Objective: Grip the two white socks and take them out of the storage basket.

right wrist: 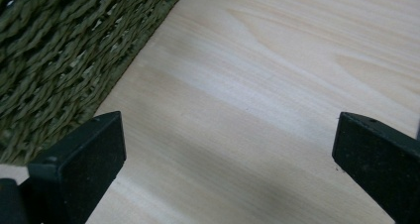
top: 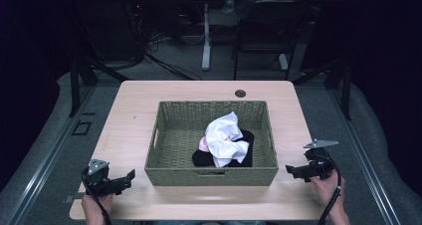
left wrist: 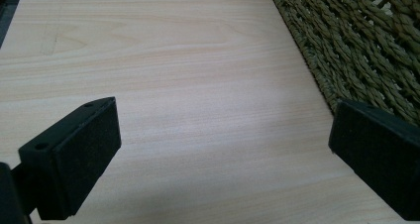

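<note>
Left gripper (top: 130, 176) at lower left and right gripper (top: 290, 170) at lower right gape wide, empty, flanking the woven basket (top: 169, 172) mid-frame on the tabletop (top: 134, 105), holding white cloth (top: 225, 135).

Both grippers (top: 130, 176) (top: 289, 170) wide apart, empty

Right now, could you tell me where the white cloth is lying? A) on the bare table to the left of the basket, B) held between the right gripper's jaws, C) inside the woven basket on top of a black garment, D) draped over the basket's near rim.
C: the high view shows the crumpled white cloth inside the woven basket, piled on a black garment, while both grippers sit open outside the basket.
</note>
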